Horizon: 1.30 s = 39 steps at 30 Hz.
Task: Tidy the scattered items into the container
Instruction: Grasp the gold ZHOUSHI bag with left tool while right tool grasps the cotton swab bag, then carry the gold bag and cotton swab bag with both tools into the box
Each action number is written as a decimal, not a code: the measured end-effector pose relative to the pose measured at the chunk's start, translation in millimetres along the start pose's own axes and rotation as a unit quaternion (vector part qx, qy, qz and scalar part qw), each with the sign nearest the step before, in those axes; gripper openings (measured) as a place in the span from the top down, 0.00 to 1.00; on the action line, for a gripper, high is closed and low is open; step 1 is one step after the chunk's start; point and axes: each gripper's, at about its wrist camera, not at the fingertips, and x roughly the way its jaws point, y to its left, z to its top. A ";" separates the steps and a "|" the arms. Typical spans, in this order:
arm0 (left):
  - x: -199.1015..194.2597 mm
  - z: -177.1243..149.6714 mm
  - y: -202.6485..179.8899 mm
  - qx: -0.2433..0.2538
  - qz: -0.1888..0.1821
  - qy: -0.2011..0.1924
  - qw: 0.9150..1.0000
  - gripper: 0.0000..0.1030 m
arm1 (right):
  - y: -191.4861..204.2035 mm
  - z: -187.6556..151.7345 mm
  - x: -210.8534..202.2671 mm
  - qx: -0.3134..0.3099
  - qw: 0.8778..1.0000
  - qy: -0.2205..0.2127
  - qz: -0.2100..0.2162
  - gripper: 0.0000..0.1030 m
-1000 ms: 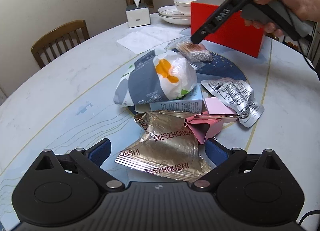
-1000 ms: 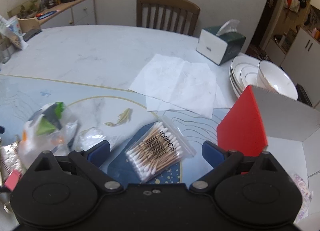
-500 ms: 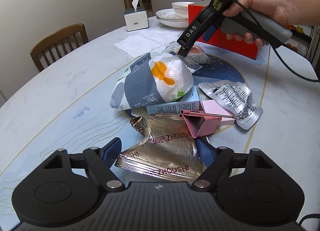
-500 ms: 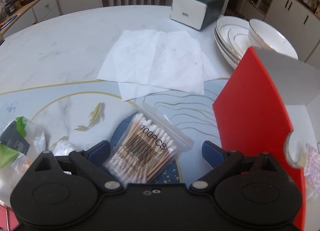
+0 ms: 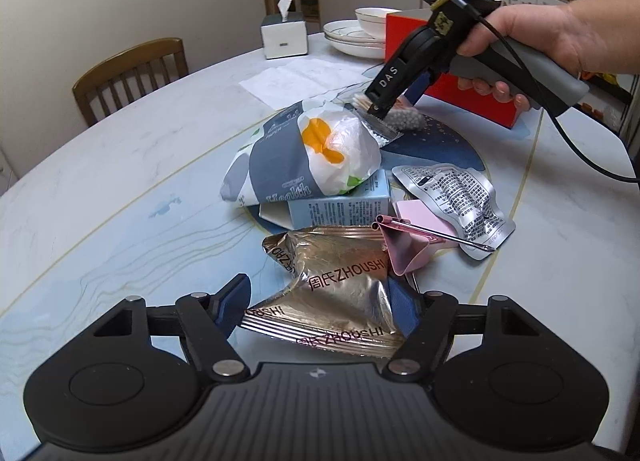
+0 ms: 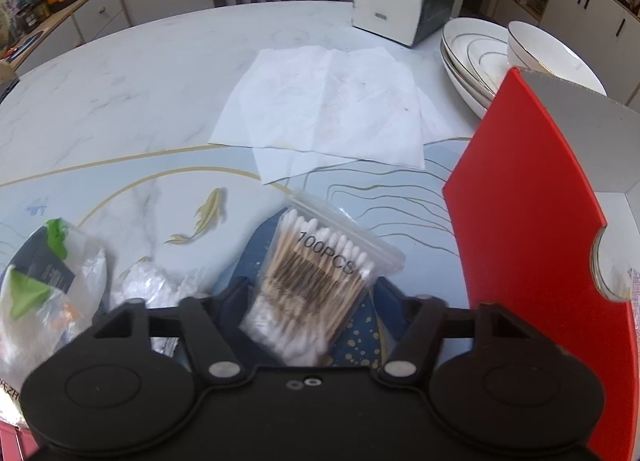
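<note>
Currently pick step, both sides. Right gripper (image 6: pixel 310 301) closing around swab bag (image 6: pixel 320 281), contact uncertain; red box (image 6: pixel 532 229) at 3 o'clock. Left gripper (image 5: pixel 320 301) half-open, straddling foil packet (image 5: pixel 336 293), not pinched. Next: clamp, lift, carry to box.

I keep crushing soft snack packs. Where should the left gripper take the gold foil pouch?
Grip the gold foil pouch across its puffed middle from the near side, where the left gripper already straddles it; its flat crimped seam faces the gripper and would probably slip.
</note>
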 end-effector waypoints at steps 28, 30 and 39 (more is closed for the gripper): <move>-59.3 -24.9 -22.7 -0.139 0.101 0.011 0.985 0.34 | -1.8 -103.7 -90.8 -0.074 0.994 -0.014 0.079 0.65; -60.4 -20.7 -35.5 -0.092 0.144 0.019 0.985 0.34 | 2.9 -111.5 -100.1 -0.105 0.992 -0.027 0.068 0.65; -59.9 0.0 -65.0 -0.037 0.127 -0.004 0.991 0.34 | -3.9 -133.2 -119.7 -0.127 0.988 -0.037 0.082 0.65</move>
